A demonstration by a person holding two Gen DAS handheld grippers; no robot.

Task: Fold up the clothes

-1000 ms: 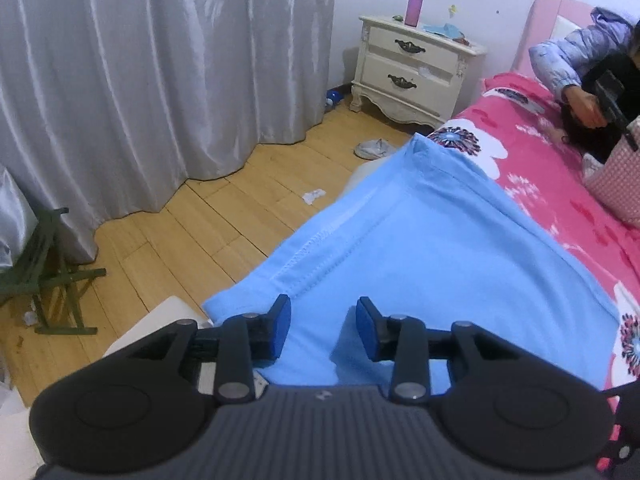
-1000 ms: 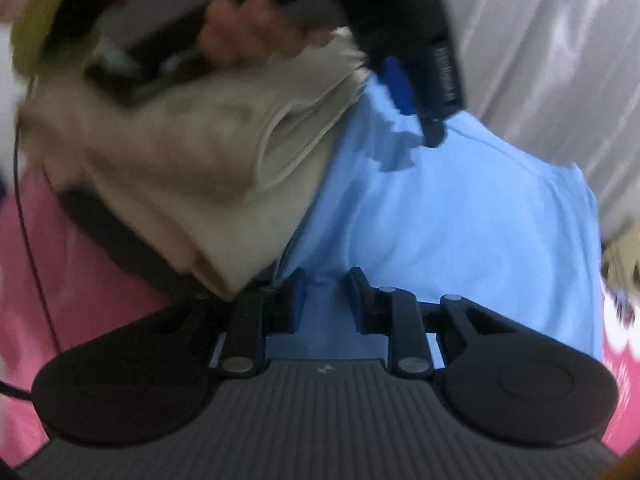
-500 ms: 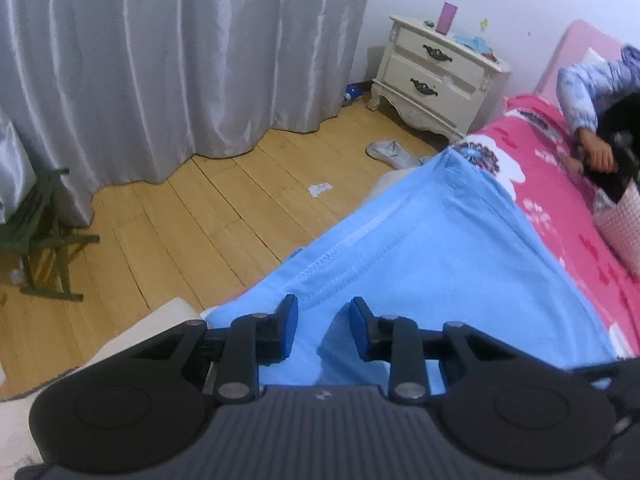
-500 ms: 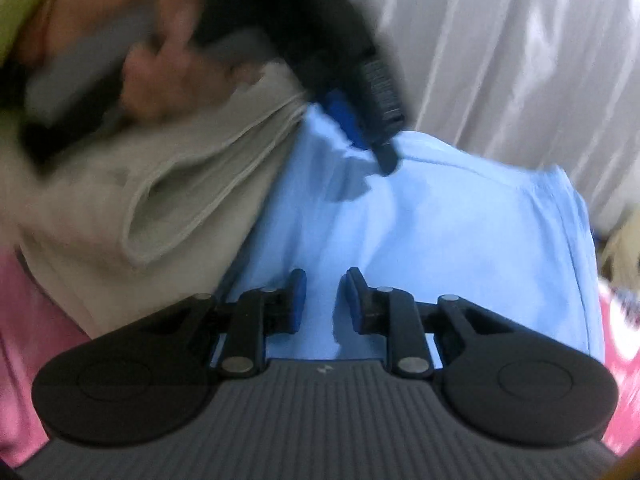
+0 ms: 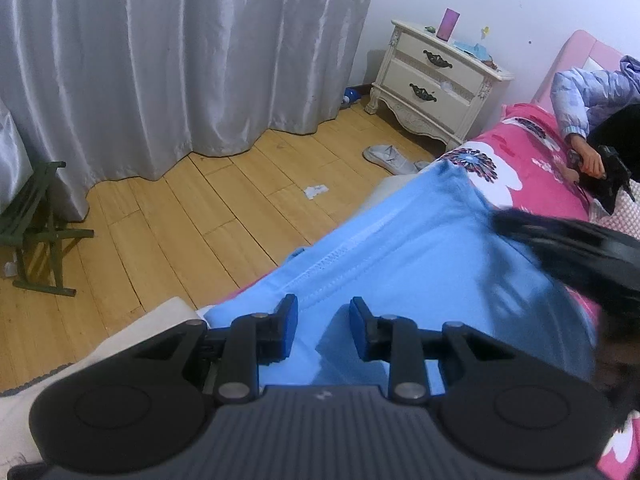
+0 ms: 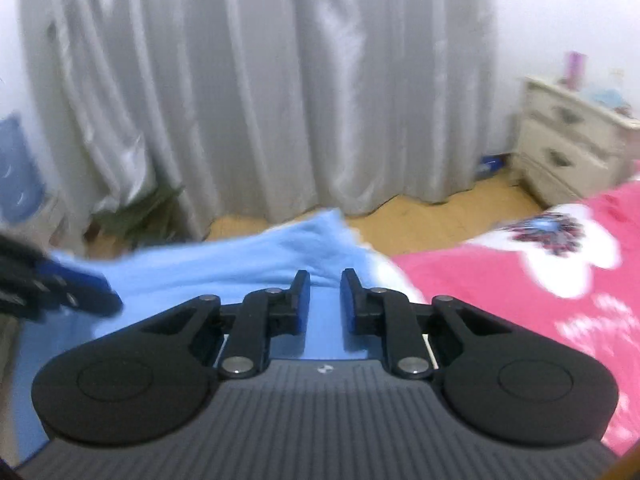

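Note:
A light blue garment point(image 5: 420, 264) lies spread on the pink floral bed, its hem along the bed's edge; it also shows in the right wrist view point(image 6: 224, 256). My left gripper point(image 5: 322, 318) is open and empty just above the garment's near part. My right gripper point(image 6: 324, 292) is open and empty over the garment near its edge toward the pink bedspread. The right gripper shows blurred at the right of the left wrist view point(image 5: 568, 248). The left gripper's blue fingertips point(image 6: 76, 288) show at the left of the right wrist view.
A pink floral bedspread point(image 6: 520, 280) covers the bed. Grey curtains point(image 5: 180, 60) hang behind a wooden floor point(image 5: 180, 216). A cream nightstand point(image 5: 436, 80) stands by the bed, a shoe point(image 5: 384, 156) before it. A green folding stool point(image 5: 36, 224) stands left. A person point(image 5: 592, 120) sits on the bed.
The right gripper has swung from facing the person and left gripper toward the curtain and nightstand, with motion blur. The left gripper drifted slightly; the right gripper has come into its view at the right.

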